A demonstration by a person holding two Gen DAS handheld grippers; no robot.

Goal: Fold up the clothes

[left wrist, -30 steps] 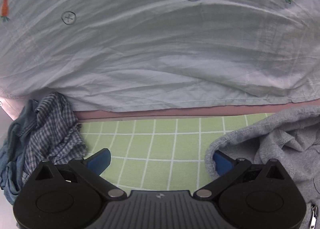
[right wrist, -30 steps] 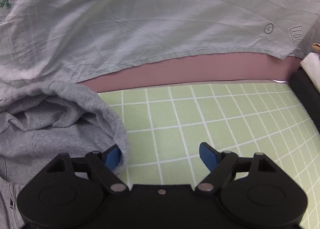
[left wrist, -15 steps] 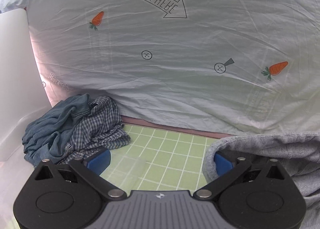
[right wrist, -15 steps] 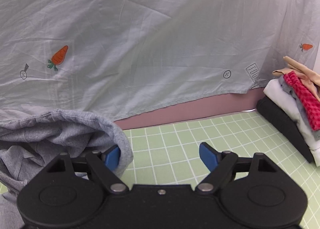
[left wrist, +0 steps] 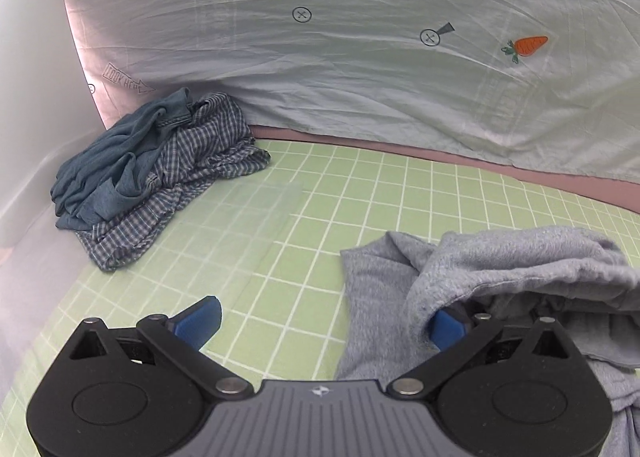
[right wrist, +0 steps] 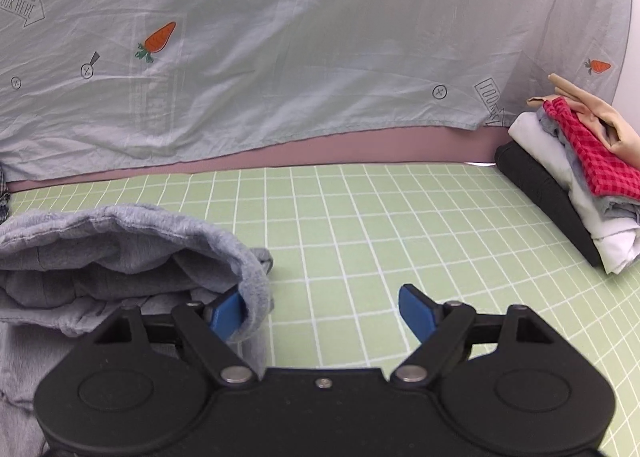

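Note:
A grey hoodie (left wrist: pixel 500 269) lies bunched on the green grid mat (left wrist: pixel 320 217). My left gripper (left wrist: pixel 324 321) is open; the hoodie's fabric drapes over its right finger. In the right wrist view the hoodie (right wrist: pixel 120 245) lies at the left and its edge drapes over the left finger of my right gripper (right wrist: pixel 322 313), which is open. Neither gripper is closed on the cloth.
A crumpled heap of a blue garment and a checked shirt (left wrist: pixel 160 173) lies at the mat's back left. A stack of folded clothes (right wrist: pixel 576 173) sits at the right. A pale sheet with carrot prints (right wrist: pixel 280 37) hangs behind. A white wall (left wrist: pixel 28 97) stands at left.
Both cameras have pulled back and tilted up, showing more of the mat. The hoodie now lies lower and more spread on the mat. Both grippers stay open.

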